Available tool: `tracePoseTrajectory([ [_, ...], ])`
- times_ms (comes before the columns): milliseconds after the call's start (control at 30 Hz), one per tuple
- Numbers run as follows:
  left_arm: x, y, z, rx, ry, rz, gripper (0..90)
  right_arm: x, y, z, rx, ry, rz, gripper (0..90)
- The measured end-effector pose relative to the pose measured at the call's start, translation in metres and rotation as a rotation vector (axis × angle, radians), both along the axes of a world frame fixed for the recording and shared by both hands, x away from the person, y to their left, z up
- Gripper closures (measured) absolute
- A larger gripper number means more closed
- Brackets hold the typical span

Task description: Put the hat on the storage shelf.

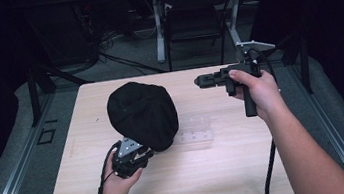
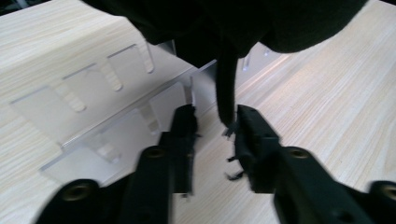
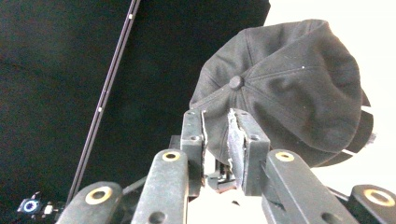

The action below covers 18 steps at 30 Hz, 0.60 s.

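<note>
The black cap (image 1: 143, 115) sits crown-up over a clear acrylic stand (image 1: 195, 130) mid-worktop (image 1: 231, 180), soft and panelled with a top button. Its strap dangles between the left claw (image 2: 212, 126)'s parted jaws, released. The right claw (image 1: 199, 80) hovers beyond the cap, narrowly parted, empty. Placing looks done; next, draw both claws away.

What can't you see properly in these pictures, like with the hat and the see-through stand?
- High view: the black cap covers the top of the clear stand, so how it sits on it is hidden.
- High view: the left gripper has its jaw tips tucked under the cap's edge.
- Left gripper view: the cap is cut off by the top edge.
- Right gripper view: the right gripper blocks the cap's lower part.
</note>
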State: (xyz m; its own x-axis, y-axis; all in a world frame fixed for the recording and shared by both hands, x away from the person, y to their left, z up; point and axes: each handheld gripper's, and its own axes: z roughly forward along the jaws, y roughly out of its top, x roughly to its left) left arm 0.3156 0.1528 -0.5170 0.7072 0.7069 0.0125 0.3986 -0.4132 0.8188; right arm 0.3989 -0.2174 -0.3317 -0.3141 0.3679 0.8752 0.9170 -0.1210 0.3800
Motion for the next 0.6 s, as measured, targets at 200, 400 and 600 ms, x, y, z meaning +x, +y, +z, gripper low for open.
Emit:
tracePoseTrajectory([
  [200, -0.006, 0.025, 0.002, -0.041, -0.011, 0.047, 54.3, -0.007, -0.009, 0.002, -0.087, -0.031, -0.045, 74.8],
  [400, -0.012, 0.046, 0.001, -0.064, 0.018, 0.097, 47.9, -0.015, -0.012, 0.002, -0.222, -0.086, -0.078, 72.3],
  [600, -0.016, 0.073, -0.007, -0.123, 0.042, 0.175, 45.0, -0.030, -0.015, 0.000, -0.373, -0.156, -0.095, 67.8],
])
